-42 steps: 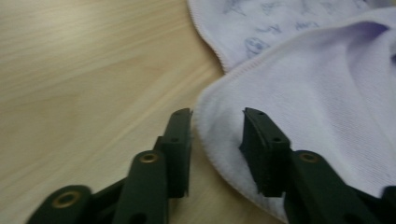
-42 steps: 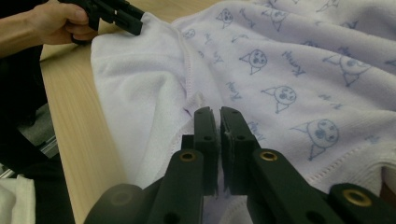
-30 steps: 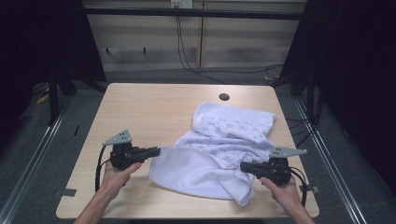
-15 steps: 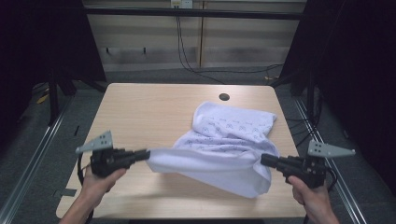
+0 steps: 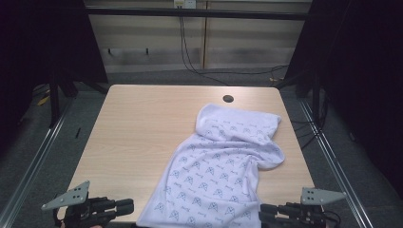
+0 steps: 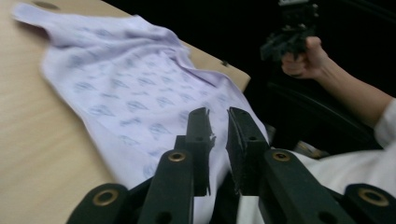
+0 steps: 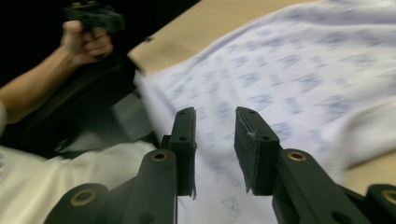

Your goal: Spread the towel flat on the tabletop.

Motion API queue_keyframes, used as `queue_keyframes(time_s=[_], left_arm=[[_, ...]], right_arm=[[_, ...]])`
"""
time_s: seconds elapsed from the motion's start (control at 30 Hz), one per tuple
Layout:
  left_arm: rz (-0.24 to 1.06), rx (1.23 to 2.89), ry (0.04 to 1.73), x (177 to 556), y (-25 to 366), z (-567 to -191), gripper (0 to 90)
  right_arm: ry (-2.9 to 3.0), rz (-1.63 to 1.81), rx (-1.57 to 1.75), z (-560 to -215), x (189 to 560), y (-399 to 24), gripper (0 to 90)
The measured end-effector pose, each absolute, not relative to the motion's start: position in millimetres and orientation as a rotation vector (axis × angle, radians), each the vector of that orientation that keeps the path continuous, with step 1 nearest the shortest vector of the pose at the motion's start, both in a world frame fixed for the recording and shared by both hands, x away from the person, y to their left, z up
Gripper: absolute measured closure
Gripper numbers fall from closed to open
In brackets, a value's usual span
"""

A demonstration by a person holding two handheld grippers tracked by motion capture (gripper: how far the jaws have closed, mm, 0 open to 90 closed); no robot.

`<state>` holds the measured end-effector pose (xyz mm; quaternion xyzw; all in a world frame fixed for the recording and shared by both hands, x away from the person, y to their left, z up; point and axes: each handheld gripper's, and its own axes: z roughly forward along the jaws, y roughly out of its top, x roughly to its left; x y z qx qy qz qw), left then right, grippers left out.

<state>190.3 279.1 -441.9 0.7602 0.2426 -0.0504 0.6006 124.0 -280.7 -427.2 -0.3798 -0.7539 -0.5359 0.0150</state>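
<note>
A white towel (image 5: 223,166) with a small grey pattern lies spread on the wooden table (image 5: 138,123), running from the middle right to the front edge. Its far end is still folded over. My left gripper (image 5: 127,207) hovers at the front left, just left of the towel's near corner. Its jaws have just been opening, and nothing is between them (image 6: 218,119). My right gripper (image 5: 264,212) is at the front right, by the towel's other near corner. Its jaws have also just been opening and hold nothing (image 7: 215,116). The towel (image 6: 126,79) (image 7: 289,70) lies beyond both pairs of jaws.
A round cable hole (image 5: 228,99) sits near the table's far edge. Bare wood covers the left half. Metal rails run along both sides on the floor. Each gripper view shows the other hand gripping its tool (image 6: 292,32) (image 7: 93,18) off the table's front.
Both grippers held the towel's near edge and pulled it out wide. Now they have let go and drawn back toward the front edge, and the towel lies flatter and longer on the table.
</note>
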Motion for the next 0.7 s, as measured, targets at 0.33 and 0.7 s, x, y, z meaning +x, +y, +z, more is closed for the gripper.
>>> queue_keyframes(time_s=[0.33, 0.7], left_arm=[[-0.069, 2.018, 0.693, 304.5, 195.1, -483.3, 82.5], [-0.028, 2.159, 0.698, 328.9, 155.9, -506.7, 83.3]], right_arm=[[-2.571, -1.374, -1.412, -465.8, 205.1, -263.7, 64.8], [-2.664, -1.225, -1.488, -486.7, 230.0, -259.5, 62.5]])
